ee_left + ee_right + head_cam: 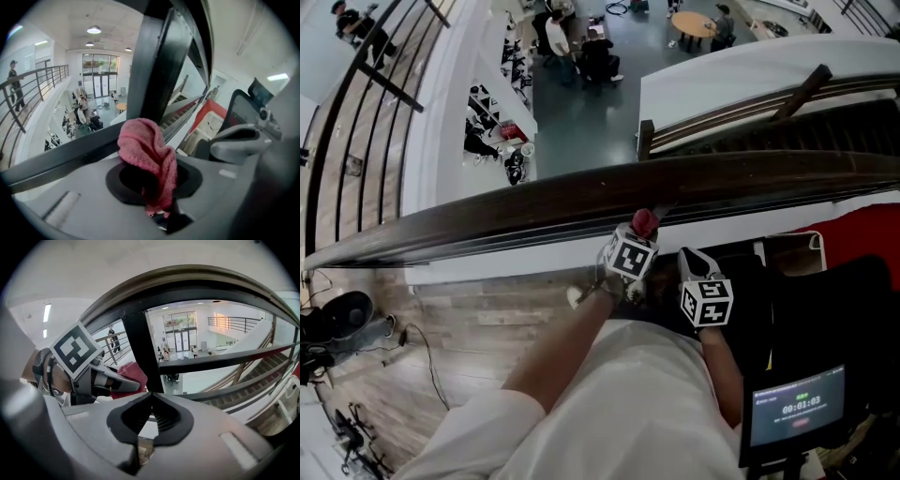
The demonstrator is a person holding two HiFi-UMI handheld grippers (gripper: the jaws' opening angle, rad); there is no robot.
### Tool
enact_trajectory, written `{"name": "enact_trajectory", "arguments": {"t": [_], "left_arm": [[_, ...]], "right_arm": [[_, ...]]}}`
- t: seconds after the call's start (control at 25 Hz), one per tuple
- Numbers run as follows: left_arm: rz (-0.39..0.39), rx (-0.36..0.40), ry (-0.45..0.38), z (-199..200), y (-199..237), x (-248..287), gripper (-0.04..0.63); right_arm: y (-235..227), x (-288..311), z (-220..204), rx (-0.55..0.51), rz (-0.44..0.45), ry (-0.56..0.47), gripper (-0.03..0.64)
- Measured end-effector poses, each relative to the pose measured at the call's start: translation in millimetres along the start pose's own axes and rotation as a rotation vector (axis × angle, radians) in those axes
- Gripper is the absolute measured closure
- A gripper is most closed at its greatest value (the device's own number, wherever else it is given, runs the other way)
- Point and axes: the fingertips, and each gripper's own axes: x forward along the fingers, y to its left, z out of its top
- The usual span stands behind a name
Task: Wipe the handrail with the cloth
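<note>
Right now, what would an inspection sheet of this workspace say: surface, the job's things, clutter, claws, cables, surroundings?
surface: dark handrail runs across the head view from left to right; no dirt can be made out on it.
job's things: pink cloth, bunched up, at the near side of the handrail; contact is unclear.
clutter: lit screen at the lower right, showing a timer.
claws: left claw shut on the cloth; right claw shut and empty, beside the left one, below the handrail.
cables: black cables lie loose on the wooden floor at the left.
surroundings: open hall far below with people at tables; staircase at the right.
</note>
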Motion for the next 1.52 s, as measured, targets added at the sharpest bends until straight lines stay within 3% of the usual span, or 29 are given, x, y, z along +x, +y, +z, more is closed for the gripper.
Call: {"name": "enact_trajectory", "arguments": {"t": [0.2,0.32,0.48,0.72,1.04,1.24,1.52], "left_arm": [[-0.07,-0.018,0.062,-11.1,-9.2,16.8,0.503],[-0.032,-0.029,0.05,-15.6,1.5,16.6,0.503],[0.052,0.043,0.051,-10.5,20.8,11.2,0.503],[0.113,-0.069,0.021,-13.7,41.5,1.3,0.503],[0.079,-0.182,-0.078,-7.4,44.0,-4.3,0.505],[0.173,-0.217,-0.016,-26.8,70.5,-23.0,0.505],[0.182,-0.282,0.037,-47.5,87.0,-33.1,0.505]], "right_arm": [[-2.7,-1.5,-3.0,0.013,-0.014,0.0,0.614],[-2.0,-3.8,-4.8,0.011,-0.015,0.004,0.614],[-0.4,-5.4,-9.8,-0.002,-0.015,0.019,0.614],[1.1,-8.9,-9.8,-0.011,-0.016,0.031,0.614],[2.4,-4.2,8.4,-0.026,-0.017,0.027,0.614],[20.2,2.6,23.3,-0.057,0.012,0.018,0.614],[36.9,13.0,31.5,-0.065,0.043,0.014,0.614]]}}
